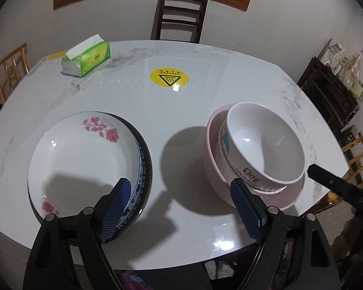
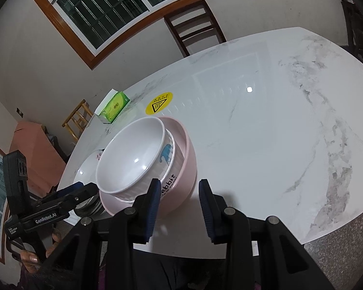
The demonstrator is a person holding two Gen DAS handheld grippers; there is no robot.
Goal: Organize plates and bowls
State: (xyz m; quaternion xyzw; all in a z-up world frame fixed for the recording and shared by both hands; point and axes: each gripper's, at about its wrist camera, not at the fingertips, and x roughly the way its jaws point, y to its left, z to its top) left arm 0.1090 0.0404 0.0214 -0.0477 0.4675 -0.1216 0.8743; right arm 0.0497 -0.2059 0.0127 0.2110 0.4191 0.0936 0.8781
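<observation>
Both grippers' jaws gape, gripping nothing.

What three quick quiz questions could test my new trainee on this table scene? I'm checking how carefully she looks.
1. True or false: the white bowl sits nested inside the pink bowl.
2. What decorates the top plate? A) pink flowers B) green leaves C) nothing
3. Fill in: the left gripper holds ____.

Key: 1 true. 2 A. 3 nothing; it is open, with its fingers one before each stack.
</observation>
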